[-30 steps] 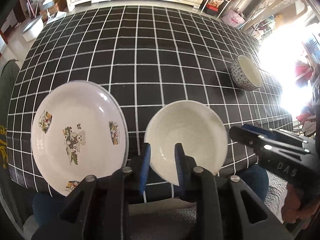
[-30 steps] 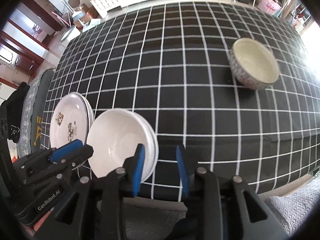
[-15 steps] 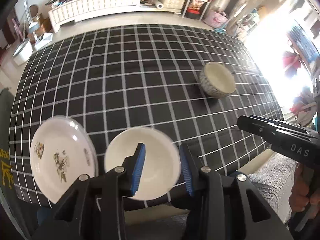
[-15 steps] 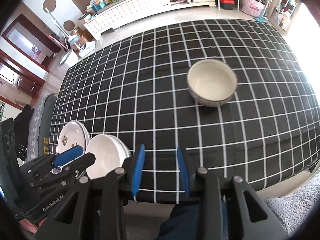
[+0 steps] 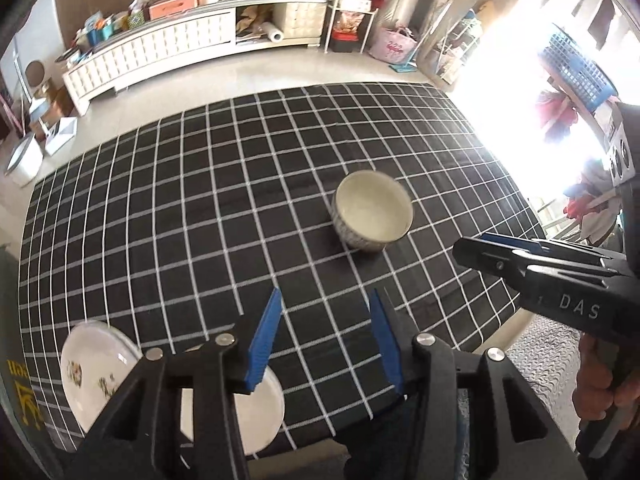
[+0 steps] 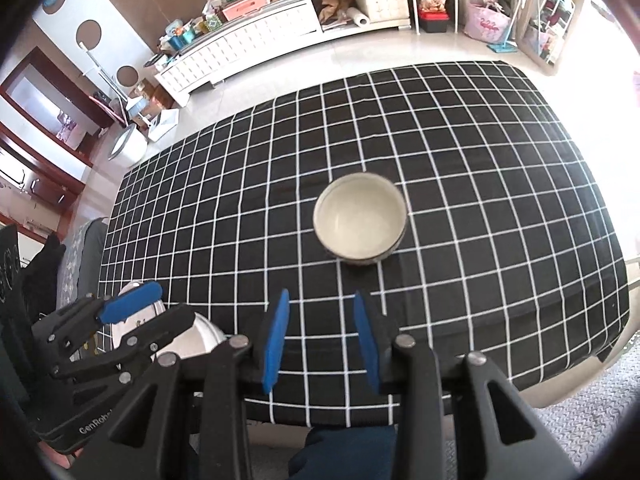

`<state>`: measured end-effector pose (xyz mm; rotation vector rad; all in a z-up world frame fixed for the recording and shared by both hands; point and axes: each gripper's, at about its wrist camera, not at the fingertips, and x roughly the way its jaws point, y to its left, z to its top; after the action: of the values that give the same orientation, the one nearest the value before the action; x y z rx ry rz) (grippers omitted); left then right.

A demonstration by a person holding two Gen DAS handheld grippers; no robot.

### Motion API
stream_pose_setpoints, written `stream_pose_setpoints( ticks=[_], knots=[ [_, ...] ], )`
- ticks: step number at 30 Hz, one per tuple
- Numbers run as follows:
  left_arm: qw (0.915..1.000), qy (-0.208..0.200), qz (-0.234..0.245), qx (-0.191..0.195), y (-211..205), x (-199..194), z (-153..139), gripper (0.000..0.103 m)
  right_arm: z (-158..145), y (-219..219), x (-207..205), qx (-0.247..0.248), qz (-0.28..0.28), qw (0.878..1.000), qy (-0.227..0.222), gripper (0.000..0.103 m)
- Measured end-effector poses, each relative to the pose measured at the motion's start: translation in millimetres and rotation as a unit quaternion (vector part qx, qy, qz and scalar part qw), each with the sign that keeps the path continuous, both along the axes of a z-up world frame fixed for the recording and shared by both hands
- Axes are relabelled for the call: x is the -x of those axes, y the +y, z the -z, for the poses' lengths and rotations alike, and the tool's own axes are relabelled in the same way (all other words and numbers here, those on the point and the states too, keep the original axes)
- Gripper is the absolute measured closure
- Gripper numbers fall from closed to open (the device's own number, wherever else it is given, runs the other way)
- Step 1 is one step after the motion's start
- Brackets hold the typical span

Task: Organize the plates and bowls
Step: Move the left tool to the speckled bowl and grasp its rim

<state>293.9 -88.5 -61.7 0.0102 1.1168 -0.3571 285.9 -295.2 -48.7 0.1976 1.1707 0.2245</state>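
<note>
Both grippers hung above the near edge of the checked tablecloth (image 5: 208, 200), pointing steeply down. On the left gripper (image 5: 326, 338) the blue pads (image 5: 264, 340) stood apart with nothing between them, and the jaws were opening. Just below its left finger lay the plain plate (image 5: 260, 404), partly hidden, and beside that the printed plate (image 5: 92, 364), both at the near left corner of the cloth. On the right gripper (image 6: 320, 336) the jaws were parted about as far and held nothing; only cloth showed in the gap. A hand (image 5: 600, 380) gripped its handle at the right of the left view. Well apart from the plates, the patterned bowl (image 6: 360, 220) stood upright near the middle of the cloth, ahead of both grippers and touched by neither.
</note>
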Motion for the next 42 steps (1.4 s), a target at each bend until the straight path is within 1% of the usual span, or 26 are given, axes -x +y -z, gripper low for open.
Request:
stream_pose_setpoints(
  ticks=[4, 9, 12, 16, 19, 22, 25, 28, 30, 32, 34, 35, 36, 38, 41, 42],
  knots=[
    [1.0, 0.006, 0.002, 0.0, -13, -19, 2, 0.059, 6, -8, -13, -0.004, 0.003, 1.0, 0.008, 0.065],
    [0.9998, 0.015, -0.009, 0.005, -22, -45, 9, 0.059, 13, -15, -31, -0.006, 0.0, 1.0, 0.015, 0.065],
    [0.9996, 0.028, -0.007, 0.004, -28, -59, 20, 0.059, 20, -19, -43, -0.004, 0.002, 1.0, 0.025, 0.065],
    [0.9986, 0.051, -0.011, 0.008, -34, -77, 39, 0.059, 30, -28, -59, 0.001, 0.022, 0.999, 0.025, 0.065],
    [0.9981, 0.06, -0.011, 0.008, -38, -87, 49, 0.059, 44, -31, -71, -0.001, 0.027, 0.999, 0.042, 0.065],
    [0.9976, 0.068, -0.013, 0.001, -42, -99, 61, 0.059, 58, -32, -82, 0.0, 0.031, 0.998, 0.057, 0.065],
    [0.9965, 0.081, -0.019, 0.008, -44, -113, 74, 0.059, 69, -34, -92, -0.007, 0.036, 0.997, 0.071, 0.065],
    [0.9952, 0.093, -0.028, 0.017, -45, -125, 87, 0.059, 74, -33, -97, -0.006, 0.03, 0.997, 0.067, 0.065],
    [0.9954, 0.091, -0.024, 0.015, -47, -130, 94, 0.059, 76, -31, -99, -0.003, 0.025, 0.998, 0.059, 0.065],
    [0.9954, 0.093, -0.022, 0.008, -50, -135, 101, 0.059, 81, -30, -101, -0.001, 0.024, 0.998, 0.062, 0.065],
    [0.9948, 0.099, -0.019, 0.009, -51, -138, 108, 0.07, 87, -28, -104, 0.002, 0.021, 0.998, 0.066, 0.066],
    [0.9945, 0.103, -0.017, 0.01, -52, -141, 111, 0.071, 89, -29, -105, 0.001, 0.02, 0.998, 0.064, 0.07],
    [0.9943, 0.104, -0.018, 0.014, -52, -143, 114, 0.072, 90, -29, -106, -0.002, 0.017, 0.998, 0.06, 0.078],
    [0.9943, 0.105, -0.015, 0.017, -53, -146, 117, 0.075, 93, -26, -107, 0.004, 0.011, 0.998, 0.06, 0.081],
    [0.9944, 0.105, -0.009, 0.006, -57, -147, 125, 0.081, 97, -22, -108, 0.013, 0.006, 0.998, 0.062, 0.083],
    [0.9943, 0.106, -0.007, 0.003, -58, -147, 126, 0.084, 98, -21, -108, 0.019, 0.005, 0.998, 0.062, 0.086]
  ],
)
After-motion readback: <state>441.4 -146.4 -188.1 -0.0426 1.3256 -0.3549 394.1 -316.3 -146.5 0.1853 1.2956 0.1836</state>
